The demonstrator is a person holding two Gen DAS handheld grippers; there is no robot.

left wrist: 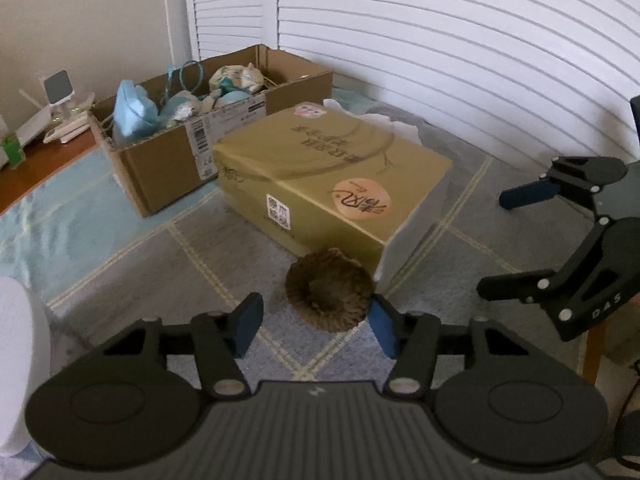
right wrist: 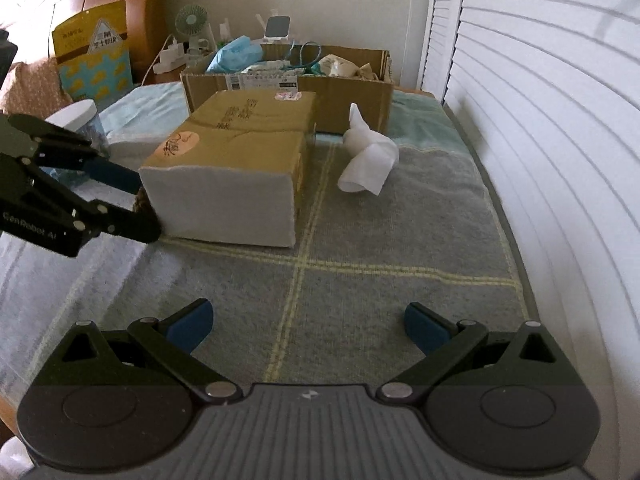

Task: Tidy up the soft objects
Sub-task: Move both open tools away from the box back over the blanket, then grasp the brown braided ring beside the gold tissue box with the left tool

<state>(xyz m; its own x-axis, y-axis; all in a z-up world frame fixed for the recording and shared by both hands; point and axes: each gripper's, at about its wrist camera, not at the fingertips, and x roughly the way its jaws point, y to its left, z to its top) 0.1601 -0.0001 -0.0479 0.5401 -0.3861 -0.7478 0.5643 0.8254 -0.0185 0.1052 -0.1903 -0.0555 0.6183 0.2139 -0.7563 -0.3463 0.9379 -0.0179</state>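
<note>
Tissue pack [left wrist: 332, 176] beside open blanket [right wrist: 360, 280]

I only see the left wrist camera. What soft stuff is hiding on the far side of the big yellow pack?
Observer: A crumpled white cloth lies on the blanket just right of the yellow pack, not touching it.
Child: What's behind the cardboard box? I can't see back there.
Observer: A little green fan stands upright behind the left end of the cardboard box.
Child: Is anything in front of my right tool?
Observer: Only bare blanket lies between the open fingers of the right tool; the cloth is farther ahead.
</note>
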